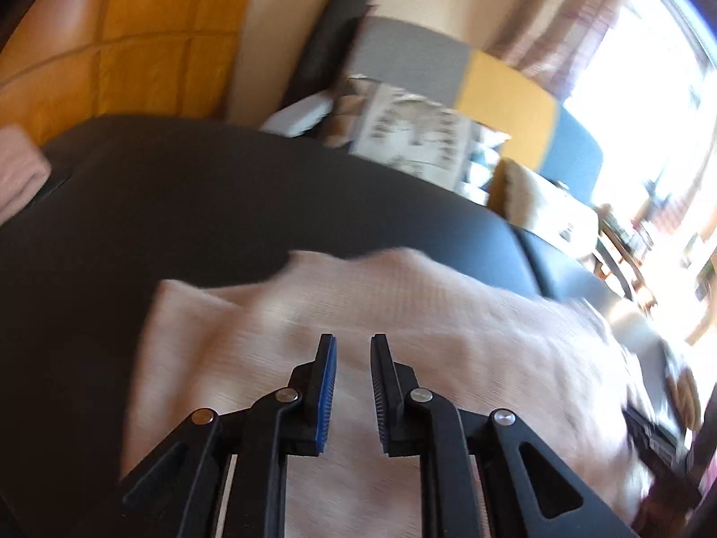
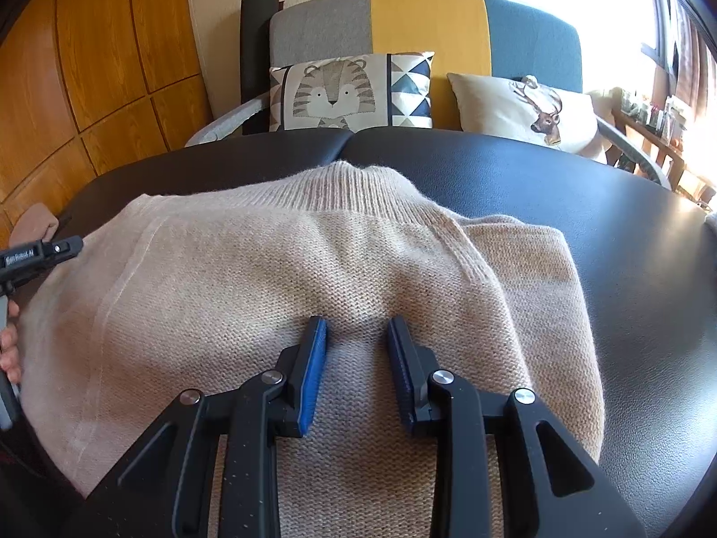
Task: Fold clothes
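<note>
A beige knit sweater [image 2: 278, 269] lies on the black table [image 2: 605, 233], its ribbed band at the far end and a lower layer sticking out to the right. My right gripper [image 2: 356, 325] stands over its near middle. The jaws are apart and the tips rest at the knit, with no fold pinched between the pads. The left wrist view is blurred. There the sweater [image 1: 403, 314] looks pale pink, and my left gripper [image 1: 354, 340] hovers above it with a narrow gap and nothing between the pads. The left tool's body [image 2: 40, 253] and a hand [image 2: 9, 345] show at the sweater's left edge.
Another folded pinkish garment [image 1: 18, 170] lies at the table's far left corner. Behind the table stands a grey, yellow and blue armchair [image 2: 425, 22] with a tiger cushion [image 2: 331, 94] and a deer cushion [image 2: 533, 107]. Wooden panels [image 2: 89, 67] are on the left and a bright window on the right.
</note>
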Demonstrator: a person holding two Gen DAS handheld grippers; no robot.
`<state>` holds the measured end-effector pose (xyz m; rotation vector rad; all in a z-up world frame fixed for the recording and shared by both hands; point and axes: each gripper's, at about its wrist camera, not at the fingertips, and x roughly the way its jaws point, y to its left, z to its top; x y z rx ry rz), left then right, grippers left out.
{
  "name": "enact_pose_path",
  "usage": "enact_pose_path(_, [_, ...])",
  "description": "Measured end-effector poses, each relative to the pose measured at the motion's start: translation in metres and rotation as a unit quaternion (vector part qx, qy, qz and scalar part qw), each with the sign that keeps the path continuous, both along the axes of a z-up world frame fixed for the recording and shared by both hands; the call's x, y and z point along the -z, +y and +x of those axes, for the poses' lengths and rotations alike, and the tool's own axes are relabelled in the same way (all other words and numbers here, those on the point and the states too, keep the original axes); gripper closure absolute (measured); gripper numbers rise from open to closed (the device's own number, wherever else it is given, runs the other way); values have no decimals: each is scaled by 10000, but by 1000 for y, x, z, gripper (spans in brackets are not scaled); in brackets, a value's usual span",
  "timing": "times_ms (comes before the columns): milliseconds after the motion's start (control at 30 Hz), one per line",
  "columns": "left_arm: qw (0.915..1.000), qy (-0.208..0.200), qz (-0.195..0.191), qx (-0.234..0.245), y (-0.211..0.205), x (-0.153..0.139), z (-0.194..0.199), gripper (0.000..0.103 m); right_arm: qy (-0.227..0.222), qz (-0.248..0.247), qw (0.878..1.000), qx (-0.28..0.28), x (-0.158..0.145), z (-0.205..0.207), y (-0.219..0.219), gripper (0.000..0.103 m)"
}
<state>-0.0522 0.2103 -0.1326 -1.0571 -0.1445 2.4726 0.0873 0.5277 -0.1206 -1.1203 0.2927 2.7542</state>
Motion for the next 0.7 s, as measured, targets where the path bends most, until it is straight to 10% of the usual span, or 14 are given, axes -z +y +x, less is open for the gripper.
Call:
enact_pose_path(267, [9990, -25, -183, 412, 16, 17, 6, 84, 493, -437, 9978, -22, -37, -16, 0, 71])
enact_pose_path(467, [9991, -110, 101, 394, 9, 24, 3, 81, -164, -270, 9995, 52, -10, -56, 2, 83])
enact_pose_path(700, [9990, -120, 130, 408, 8, 18, 1, 81, 113, -1147, 9882, 1011, 16, -44, 67, 98])
